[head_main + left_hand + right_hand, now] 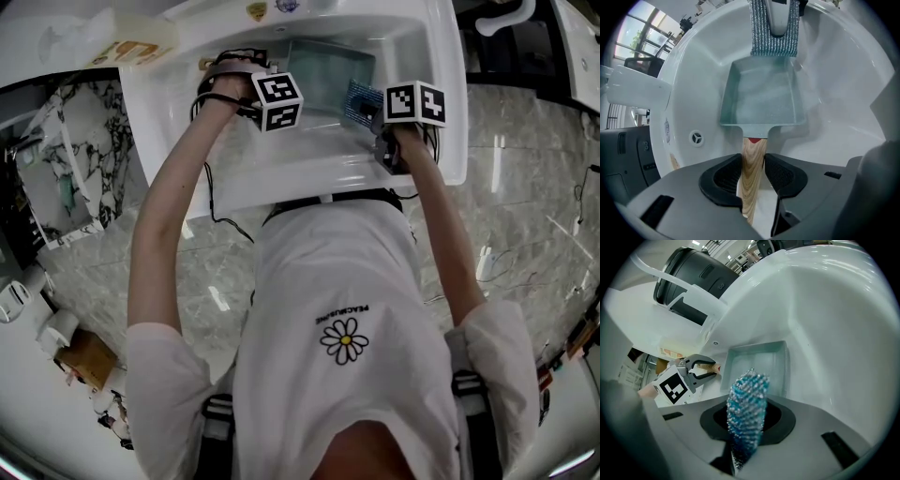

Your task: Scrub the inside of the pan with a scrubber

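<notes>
A square pale-green pan [764, 101] lies in the white sink [843, 93], its wooden handle [752, 168] pointing at me. My left gripper [753, 180] is shut on that handle, pads pressed to both sides. My right gripper [745, 427] is shut on a blue and silver scrubber [746, 413] that sticks up between its jaws. In the left gripper view the scrubber [773, 33] hangs at the pan's far rim; whether it touches the pan I cannot tell. From the head view the pan [323, 75] sits between both marker cubes, with the scrubber [359, 101] at its right edge.
The sink's walls [412, 141] rise steeply around the pan. An overflow hole [696, 138] is in the wall left of the handle. A white fitting [633, 86] juts over the rim. A packet [136, 52] lies on the counter at the back left.
</notes>
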